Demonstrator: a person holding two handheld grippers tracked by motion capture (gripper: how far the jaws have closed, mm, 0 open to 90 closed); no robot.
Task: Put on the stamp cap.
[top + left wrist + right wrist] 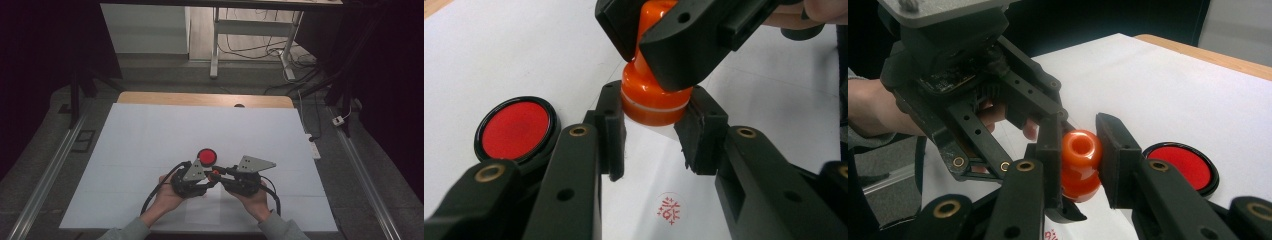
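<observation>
Left gripper (pixel 651 137): clamping the orange stamp (pixel 651 100) at its base.
Right gripper (pixel 1078 160): gripping its knob.
Left gripper view: showing a red imprint (pixel 670 209) under the stamp.
Ink pad (pixel 206 156): lying beside, nearer the white sheet (pixel 150 135)'s near edge.
Table (pixel 150 97): showing wood at the far edge.

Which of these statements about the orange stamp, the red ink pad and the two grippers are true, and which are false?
1. Both grippers hold the orange stamp. True: the left gripper clamps its wide base, the right gripper its knob.
2. The red ink pad is closed with a lid. False: it lies open, its red surface showing.
3. A red stamp print is already on the white paper. True.
4. The stamp stands on the ink pad. False: it is beside the pad, above the paper.
5. The right gripper's fingers stand open and apart from the stamp. False: they press on its knob.
</observation>
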